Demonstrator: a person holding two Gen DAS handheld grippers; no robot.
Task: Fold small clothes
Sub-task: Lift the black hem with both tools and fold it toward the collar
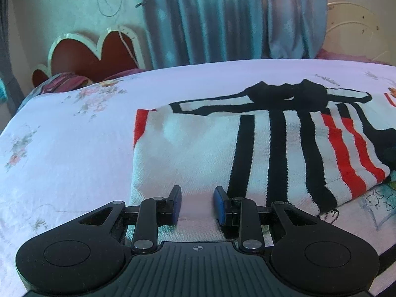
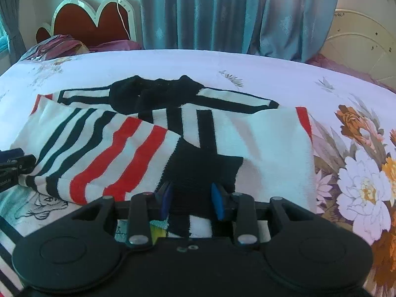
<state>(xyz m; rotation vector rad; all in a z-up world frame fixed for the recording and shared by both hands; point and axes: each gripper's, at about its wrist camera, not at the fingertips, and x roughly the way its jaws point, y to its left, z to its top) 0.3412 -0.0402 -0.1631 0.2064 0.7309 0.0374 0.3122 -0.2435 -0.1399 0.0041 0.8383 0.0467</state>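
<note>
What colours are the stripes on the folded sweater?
Black and red on white sweater; clearest in the right wrist view.

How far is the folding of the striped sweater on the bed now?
Done: both sleeves of the striped sweater look folded in across its body. In hand: the left gripper and the right gripper sit at its near hem, jaws slightly apart, with hem fabric between them; a firm pinch is not clear. Left: folding the hem up toward the black collar, since the body lies full length on the bedsheet.

The left gripper [image 1: 197, 204] hovers with jaws apart over the near white hem of a striped knit sweater [image 1: 259, 148], which lies on a floral bedsheet [image 1: 74, 136] before blue curtains [image 1: 222, 17].
</note>
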